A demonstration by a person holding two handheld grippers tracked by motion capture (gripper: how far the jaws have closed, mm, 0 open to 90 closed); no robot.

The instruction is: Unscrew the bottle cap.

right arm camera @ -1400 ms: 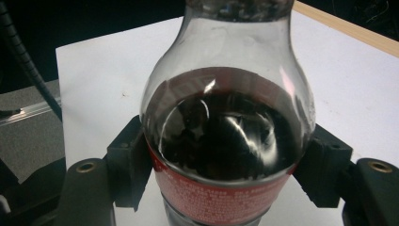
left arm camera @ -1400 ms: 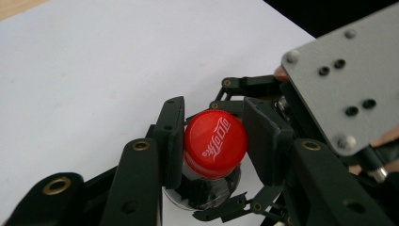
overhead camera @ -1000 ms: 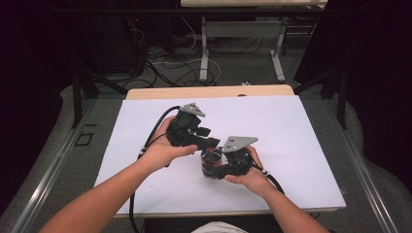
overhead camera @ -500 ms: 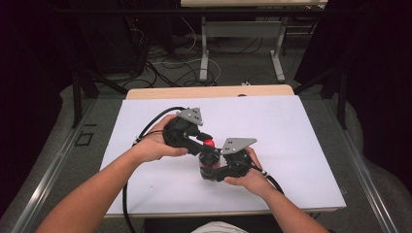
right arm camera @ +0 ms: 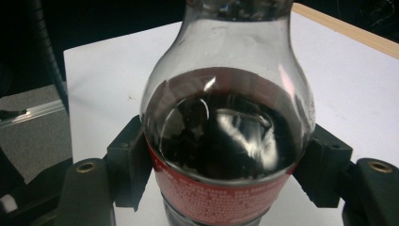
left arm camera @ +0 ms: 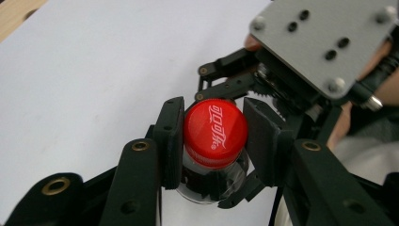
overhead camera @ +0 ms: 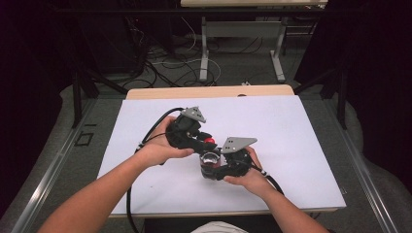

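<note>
A small cola bottle [right arm camera: 226, 122] with dark drink and a red label stands on the white table [overhead camera: 291, 126] near its front middle. My right gripper [right arm camera: 226, 176] is shut on the bottle's body, one pad [right arm camera: 129, 160] on each side of the label. The red cap [left arm camera: 215, 127] sits between the pads [left arm camera: 173, 136] of my left gripper [left arm camera: 215, 139], which is shut on it from the upper left. In the high view the two grippers meet at the bottle [overhead camera: 210, 162], left gripper [overhead camera: 208, 143] above, right gripper [overhead camera: 211, 170] below.
The left gripper's black cable [overhead camera: 130, 204] loops across the table and hangs over the front edge. A wooden strip [overhead camera: 209, 91] marks the table's far edge. Beyond it are metal table legs [overhead camera: 204, 53] and floor cables. White surface spreads to either side.
The left hand has edged slightly towards the bottle and its jaws have come in around the red cap. The right hand and the bottle have stayed in place.
</note>
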